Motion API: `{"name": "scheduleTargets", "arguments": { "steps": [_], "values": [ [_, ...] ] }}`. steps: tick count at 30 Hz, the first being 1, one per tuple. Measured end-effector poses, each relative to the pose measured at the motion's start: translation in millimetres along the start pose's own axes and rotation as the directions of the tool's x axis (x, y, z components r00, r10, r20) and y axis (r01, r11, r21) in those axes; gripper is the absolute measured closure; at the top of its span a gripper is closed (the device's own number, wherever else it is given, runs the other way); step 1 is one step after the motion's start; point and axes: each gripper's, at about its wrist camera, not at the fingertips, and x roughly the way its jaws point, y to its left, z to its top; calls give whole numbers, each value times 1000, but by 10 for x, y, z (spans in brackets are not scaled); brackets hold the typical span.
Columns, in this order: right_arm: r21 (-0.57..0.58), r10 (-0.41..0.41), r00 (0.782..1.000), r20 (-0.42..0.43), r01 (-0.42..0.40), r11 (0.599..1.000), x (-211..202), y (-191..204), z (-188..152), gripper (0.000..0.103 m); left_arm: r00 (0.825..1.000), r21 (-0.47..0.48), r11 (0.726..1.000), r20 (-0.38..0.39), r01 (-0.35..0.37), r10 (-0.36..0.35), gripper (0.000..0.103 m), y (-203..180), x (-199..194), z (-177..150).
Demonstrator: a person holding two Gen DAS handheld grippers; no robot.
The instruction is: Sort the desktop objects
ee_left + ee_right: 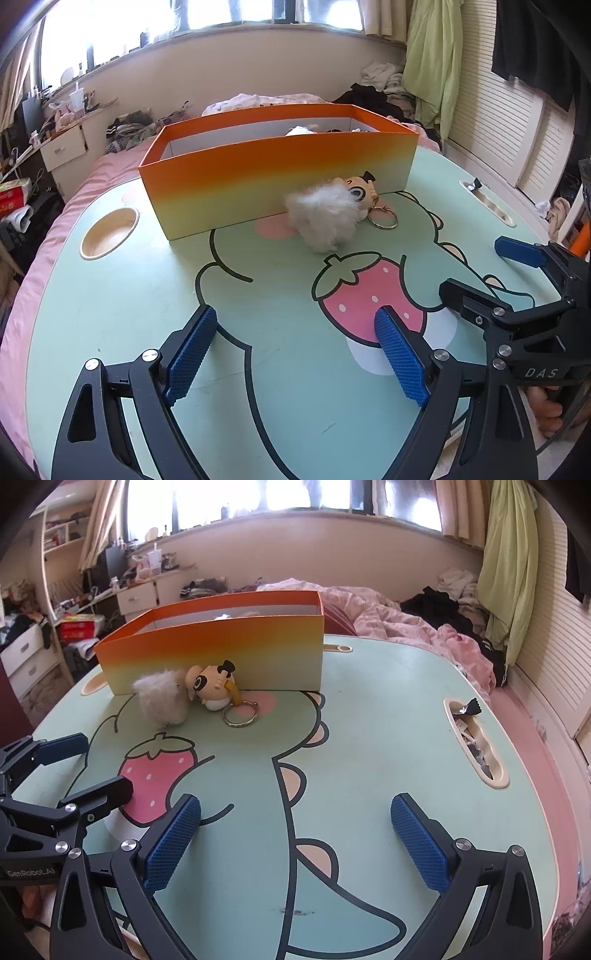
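A white fluffy pompom (325,218) (162,698) lies on the green cartoon table against the front wall of an orange-to-yellow box (273,177) (221,646). A small cartoon figure keychain (360,188) (212,685) with a metal ring (382,219) (240,712) lies beside it. My left gripper (295,321) is open and empty, low over the table well short of the toys. My right gripper (295,808) is open and empty, to the right of the left one, which shows in its view (62,771).
The table (258,295) has a round cup recess (109,232) at the left and an oval slot (476,742) with wrappers at the right. The box holds something white (301,130). A bed with pink bedding and clothes lies behind.
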Motion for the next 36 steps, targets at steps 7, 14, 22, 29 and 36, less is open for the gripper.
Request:
{"name": "scheduleTargets", "arguments": {
  "steps": [7, 14, 22, 29, 36],
  "values": [
    [8, -2, 1000, 14, 2, 1000, 4, -13, 11, 0, 1000, 7, 1000, 5, 9, -9, 16, 3, 19, -67],
    [8, -4, 1000, 14, 4, 1000, 0, -11, 16, 0, 1000, 9, 1000, 6, 11, -11, 16, -8, 22, -69],
    [9, -3, 1000, 14, 3, 1000, -2, -13, 10, 0, 1000, 12, 1000, 5, 12, -12, 16, -19, 22, -65],
    [14, 0, 1000, 17, 0, 1000, -16, -9, 25, 0, 995, -61, 994, 2, 95, -95, 17, 85, 19, 100],
    [14, 1, 1000, 16, -1, 1000, -13, -20, 18, 0, 998, -59, 996, 38, 60, -58, 20, 20, 147, 505]
  ]
}}
